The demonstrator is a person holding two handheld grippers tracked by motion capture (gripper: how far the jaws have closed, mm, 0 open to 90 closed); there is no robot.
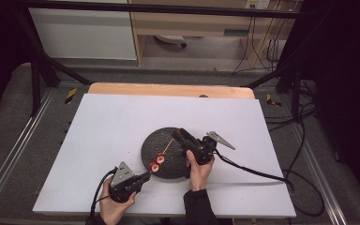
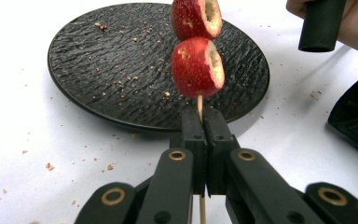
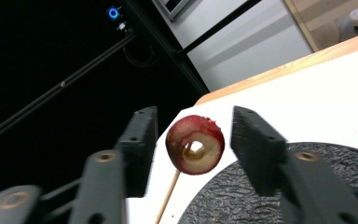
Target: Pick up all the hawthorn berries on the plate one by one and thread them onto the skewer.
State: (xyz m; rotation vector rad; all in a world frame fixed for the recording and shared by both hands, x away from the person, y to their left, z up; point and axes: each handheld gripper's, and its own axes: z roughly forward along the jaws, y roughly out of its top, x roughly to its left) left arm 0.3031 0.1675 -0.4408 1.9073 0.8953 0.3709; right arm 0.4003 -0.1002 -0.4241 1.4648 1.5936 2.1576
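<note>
A thin wooden skewer [image 2: 199, 103] carries two red cored fruits, one low [image 2: 196, 67] and one above it [image 2: 195, 16]. My left gripper [image 2: 200, 112] is shut on the skewer's lower end and holds it over the near rim of a black textured plate [image 2: 121, 70]. In the high view the left gripper [image 1: 146, 176] sits at the plate's near left, and the skewer [image 1: 166, 146] slants up toward my right gripper [image 1: 176, 132]. A third cored fruit [image 3: 195, 144] sits on the skewer's tip between the right gripper's [image 3: 194, 114] jaws. Both pads stand clear of it.
The plate [image 1: 152, 143] lies on a white sheet [image 1: 103, 131] dotted with red crumbs [image 2: 49, 166]. A wooden table edge [image 1: 168, 90] runs along the back. The right gripper's cable [image 1: 258, 173] trails off to the right. Black frame bars stand around the table.
</note>
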